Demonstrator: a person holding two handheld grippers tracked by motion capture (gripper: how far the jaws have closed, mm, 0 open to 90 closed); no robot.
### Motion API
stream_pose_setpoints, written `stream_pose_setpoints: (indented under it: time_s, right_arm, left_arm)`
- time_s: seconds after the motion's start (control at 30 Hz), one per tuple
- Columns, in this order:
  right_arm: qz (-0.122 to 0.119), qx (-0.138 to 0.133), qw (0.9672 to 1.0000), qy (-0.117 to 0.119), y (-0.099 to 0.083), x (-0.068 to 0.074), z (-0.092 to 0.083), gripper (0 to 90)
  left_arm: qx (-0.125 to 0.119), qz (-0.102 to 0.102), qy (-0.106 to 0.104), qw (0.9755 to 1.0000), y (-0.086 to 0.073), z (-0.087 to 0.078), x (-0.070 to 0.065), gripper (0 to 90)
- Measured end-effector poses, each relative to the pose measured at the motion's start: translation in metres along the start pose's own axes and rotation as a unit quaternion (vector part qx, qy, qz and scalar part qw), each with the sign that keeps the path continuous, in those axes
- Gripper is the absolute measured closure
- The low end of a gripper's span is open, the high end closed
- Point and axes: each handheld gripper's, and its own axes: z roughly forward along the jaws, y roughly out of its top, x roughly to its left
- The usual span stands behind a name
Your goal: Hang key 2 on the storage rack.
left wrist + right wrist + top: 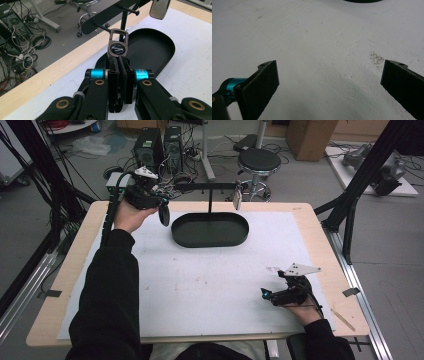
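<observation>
1. Key fob (117,48): clamped upright in the left tongs (119,62), ring end at 12 o'clock, just short of the stand's peg (103,28) above the black tray (210,229).
2. Left hand nearest; the peg lies straight ahead.
3. Right tongs (329,80) gape wide, empty, over the worktop (210,285).

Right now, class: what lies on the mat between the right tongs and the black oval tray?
Nothing: in the high view, bare white mat runs from the right tongs to the tray.
</observation>
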Motion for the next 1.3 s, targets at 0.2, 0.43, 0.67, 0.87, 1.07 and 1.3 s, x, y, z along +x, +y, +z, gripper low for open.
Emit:
stream_pose_setpoints:
  time_s: [0.2,0.43,0.67,0.87,1.07,1.3]
  right_arm:
    - [0.002,-0.004,1.0,0.003,0.0,-0.001,-0.001,0.9]
    - [0.002,-0.008,1.0,0.003,0.0,-0.001,-0.001,0.9]
    - [0.003,-0.007,1.0,0.004,0.0,-0.002,-0.001,0.9]
    - [0.004,-0.006,1.0,0.005,-0.001,-0.002,-0.002,0.9]
    - [0.006,-0.009,0.9999,0.005,-0.001,-0.002,-0.002,0.9]
    - [0.005,-0.01,0.9999,0.006,-0.001,-0.002,-0.002,0.9]
  left_arm:
    - [0.001,0.0,0.012,0.9999,0.006,0.014,-0.001,86.2]
    - [0.0,-0.011,0.012,0.9999,0.005,0.025,0.0,86.2]
    - [0.001,-0.014,0.017,0.9998,0.004,0.035,-0.002,86.2]
    - [0.007,0.001,0.036,0.9993,0.003,0.039,-0.005,86.0]
    - [0.017,0.008,0.038,0.9991,0.001,0.047,-0.006,85.9]
    - [0.02,0.006,0.049,0.9986,-0.001,0.053,-0.003,85.9]
